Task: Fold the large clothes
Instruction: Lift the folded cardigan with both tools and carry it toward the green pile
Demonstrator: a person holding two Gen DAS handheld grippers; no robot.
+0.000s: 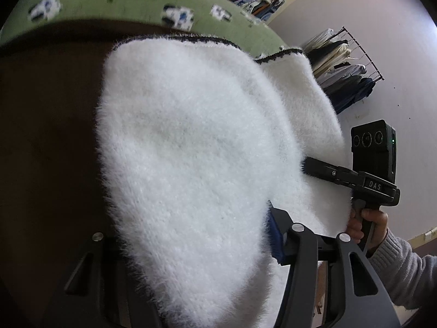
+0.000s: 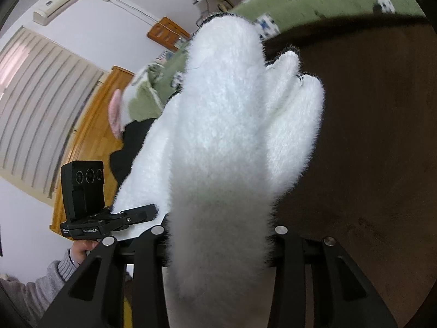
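The left gripper [image 1: 207, 246] is clamped on the near edge of the garment [image 1: 185, 142]; its blue pad [image 1: 274, 239] presses into the pile on one side and the fabric fills the gap between the jaws. The right gripper [image 2: 218, 246] is likewise clamped on the garment [image 2: 232, 136], which bunches thickly between its fingers. Each wrist view also shows the other gripper gripping the same edge further along, with a hand [image 1: 368, 224] in a grey sleeve [image 1: 404, 268] on the handle.

Position: the garment hangs from both grippers over a dark brown surface [image 1: 49, 136]. Its far end, with dark trim, reaches toward a green blanket [image 1: 109, 0] with white patches. Whether the far end rests on the surface cannot be determined.

Handling, as a judgement: the garment is soft, fluffy and thick. It should be light to moderate in weight, entirely limp, and likely to stretch and sag between the holds. The long pile compresses, so a shallow pinch may slip; take a deep bite of fabric. Hold at two well-separated points on one edge, as now, to keep the cloth spread.

Count:
- Garments held: one.
- Grippers: two.
- Hands visible: two, one per view.
- Clothes rack [image 1: 352, 71] at the wall: one, carrying several garments.
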